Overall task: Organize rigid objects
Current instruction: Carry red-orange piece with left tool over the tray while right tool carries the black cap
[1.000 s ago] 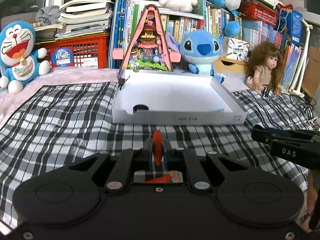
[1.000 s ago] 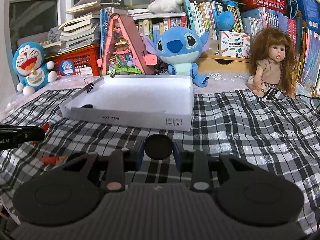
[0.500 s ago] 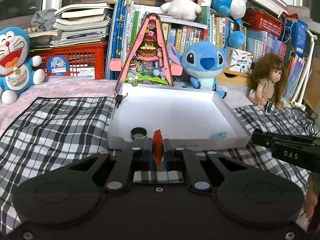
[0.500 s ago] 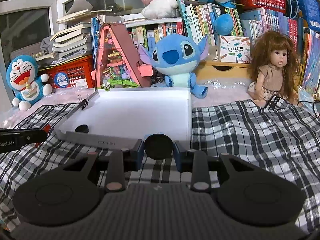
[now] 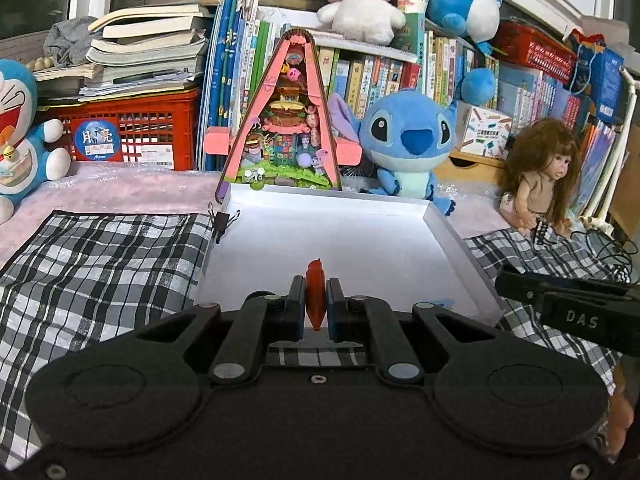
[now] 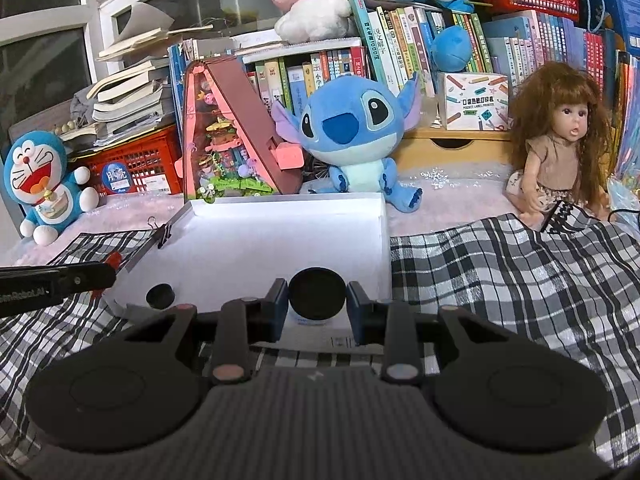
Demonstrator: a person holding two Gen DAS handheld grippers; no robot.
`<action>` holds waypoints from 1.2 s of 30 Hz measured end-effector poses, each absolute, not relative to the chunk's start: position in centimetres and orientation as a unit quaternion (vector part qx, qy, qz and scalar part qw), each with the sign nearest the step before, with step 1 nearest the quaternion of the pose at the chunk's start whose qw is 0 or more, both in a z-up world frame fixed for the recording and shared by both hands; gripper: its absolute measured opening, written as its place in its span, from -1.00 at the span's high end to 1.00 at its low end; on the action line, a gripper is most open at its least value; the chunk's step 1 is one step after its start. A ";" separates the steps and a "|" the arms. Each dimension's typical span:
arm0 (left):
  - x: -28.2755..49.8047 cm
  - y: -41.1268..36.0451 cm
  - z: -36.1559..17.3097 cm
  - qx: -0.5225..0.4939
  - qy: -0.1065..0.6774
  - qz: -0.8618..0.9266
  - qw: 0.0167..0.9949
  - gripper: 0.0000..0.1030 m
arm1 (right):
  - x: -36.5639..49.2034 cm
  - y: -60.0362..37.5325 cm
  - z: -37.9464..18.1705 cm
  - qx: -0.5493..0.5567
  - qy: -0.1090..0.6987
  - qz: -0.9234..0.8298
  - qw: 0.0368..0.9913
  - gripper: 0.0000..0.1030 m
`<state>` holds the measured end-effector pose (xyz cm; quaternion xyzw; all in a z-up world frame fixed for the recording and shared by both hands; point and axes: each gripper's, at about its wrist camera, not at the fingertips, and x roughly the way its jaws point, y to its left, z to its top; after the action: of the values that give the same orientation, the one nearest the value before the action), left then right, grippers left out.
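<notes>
Checked cloth (image 5: 100,248) is lying under the white tray (image 5: 448,232) ahead of me; I'm holding the orange piece (image 5: 315,296) clamped in my left gripper (image 5: 314,304) and the black disc (image 6: 317,294) in my right gripper (image 6: 316,304), both just over the near rim, aiming to lower them before releasing.

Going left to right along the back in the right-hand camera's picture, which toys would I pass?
Blue-and-white Doraemon plush → pink triangular toy house → blue Stitch plush → long-haired brown doll.
</notes>
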<state>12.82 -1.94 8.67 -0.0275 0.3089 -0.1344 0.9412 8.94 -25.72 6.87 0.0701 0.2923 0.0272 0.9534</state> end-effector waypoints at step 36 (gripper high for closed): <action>24.8 -2.8 3.3 -0.031 0.402 -0.105 0.909 0.81 | 19.0 -25.5 2.9 0.102 0.402 0.021 0.910 0.27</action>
<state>24.81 -2.84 3.34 -0.0314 0.4017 -0.1050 0.9092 19.04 -25.49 2.85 0.1023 0.4020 0.0212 0.9097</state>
